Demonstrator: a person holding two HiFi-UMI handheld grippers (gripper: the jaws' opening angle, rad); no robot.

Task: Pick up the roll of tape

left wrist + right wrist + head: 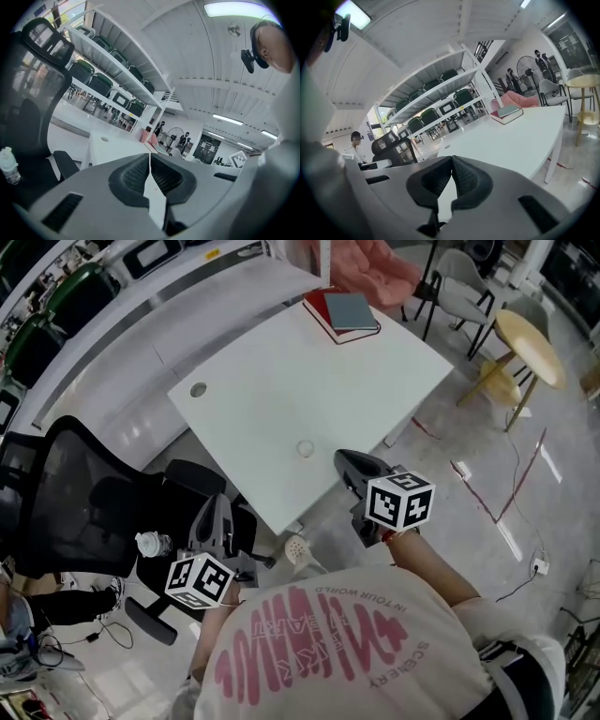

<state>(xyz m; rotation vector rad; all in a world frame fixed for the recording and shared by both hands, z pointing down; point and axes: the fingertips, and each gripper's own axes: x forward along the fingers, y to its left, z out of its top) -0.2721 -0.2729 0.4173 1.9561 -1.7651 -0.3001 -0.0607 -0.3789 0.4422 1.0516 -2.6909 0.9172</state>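
We count one white table (309,381) in the middle of the head view. There is one black chair (75,502) at the lower left and one round table (530,348) at the upper right. There are two grippers, two books (343,315) in a pile at the white table's top corner, and one bottle (150,544) by the black chair. There is one roll of tape (306,448). It lies on the white table near the lower edge, apart from both grippers.

The left gripper (150,157) has its jaws pressed tight together and holds nothing. The right gripper (451,159) is the same: jaws together, nothing in them.

The black chair is cut off at the left edge of the head view. The bottom book is mostly hidden under the top one. The roll of tape is tiny and see-through, so it is hard to make out, and we cannot find it in the gripper views.

The white table is flat and smooth, with one round hole (198,390). The black chair has a net back. The round table looks like pale wood. The jaw pads are black and ribbed. The bottom book is red and the top one is grey-blue. The roll of tape is a little clear ring.
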